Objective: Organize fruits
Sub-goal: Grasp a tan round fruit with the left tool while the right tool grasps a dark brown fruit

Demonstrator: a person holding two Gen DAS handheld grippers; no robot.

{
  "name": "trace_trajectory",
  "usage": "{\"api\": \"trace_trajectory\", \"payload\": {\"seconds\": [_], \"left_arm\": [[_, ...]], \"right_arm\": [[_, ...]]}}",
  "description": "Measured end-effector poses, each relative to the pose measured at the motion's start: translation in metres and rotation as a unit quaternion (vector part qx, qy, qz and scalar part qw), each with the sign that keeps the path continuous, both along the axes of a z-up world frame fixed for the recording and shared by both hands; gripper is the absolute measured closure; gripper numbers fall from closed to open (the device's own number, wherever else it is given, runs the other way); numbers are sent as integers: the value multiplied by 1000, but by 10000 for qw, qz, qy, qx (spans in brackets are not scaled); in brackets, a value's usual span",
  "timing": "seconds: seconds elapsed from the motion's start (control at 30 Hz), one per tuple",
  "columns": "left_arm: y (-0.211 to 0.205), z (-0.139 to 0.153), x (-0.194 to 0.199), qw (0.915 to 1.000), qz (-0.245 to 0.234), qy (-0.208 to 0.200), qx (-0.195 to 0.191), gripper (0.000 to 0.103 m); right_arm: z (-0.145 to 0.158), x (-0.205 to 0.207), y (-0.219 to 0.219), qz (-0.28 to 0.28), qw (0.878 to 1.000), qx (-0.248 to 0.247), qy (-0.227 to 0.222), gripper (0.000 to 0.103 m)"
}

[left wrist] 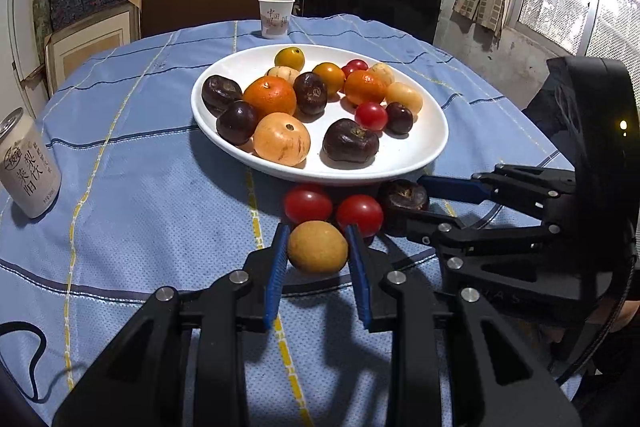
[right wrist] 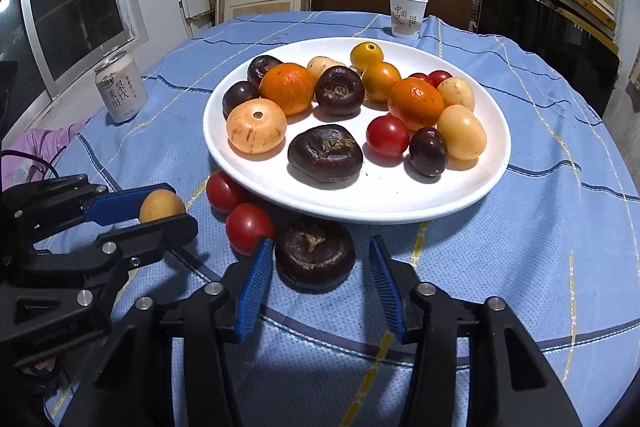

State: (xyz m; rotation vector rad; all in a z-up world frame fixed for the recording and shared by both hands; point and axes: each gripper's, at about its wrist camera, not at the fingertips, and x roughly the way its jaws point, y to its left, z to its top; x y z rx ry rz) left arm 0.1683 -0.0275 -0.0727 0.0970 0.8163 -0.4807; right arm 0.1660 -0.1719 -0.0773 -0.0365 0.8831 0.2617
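Left wrist view: the left gripper [left wrist: 318, 247] has its jaws clamped on a small yellow fruit [left wrist: 317, 247], lifted just off the blue cloth of the bench [left wrist: 132, 211]. Two red tomatoes [left wrist: 308, 203] lie beyond it, partly tucked under the white plate [left wrist: 400, 163] rim. The right gripper [left wrist: 404, 205] comes in from the right, its jaws around a dark chestnut [left wrist: 401, 195]; the lower finger hides the chestnut's underside. A can [left wrist: 28, 169] at the left is cut off by the frame.

Right wrist view: the right gripper's [right wrist: 316, 259] jaws stand apart beside the chestnut [right wrist: 315, 254], a gap showing on the right side. Open cloth lies right of the plate [right wrist: 400, 203].
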Motion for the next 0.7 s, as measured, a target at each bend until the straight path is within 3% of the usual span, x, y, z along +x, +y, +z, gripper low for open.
{"api": "trace_trajectory", "payload": {"seconds": [0.1, 0.43, 0.7], "left_arm": [[1, -1, 1, 10000, 20, 34, 0, 74], [2, -2, 4, 10000, 72, 29, -1, 74], [4, 23, -16, 9998, 5, -28, -201, 74]], "right_arm": [[1, -5, -1, -90, 9999, -102, -66, 61], [12, -35, -37, -458, 9984, 217, -252, 61], [34, -56, -66, -711, 9952, 178, -650, 61]]}}
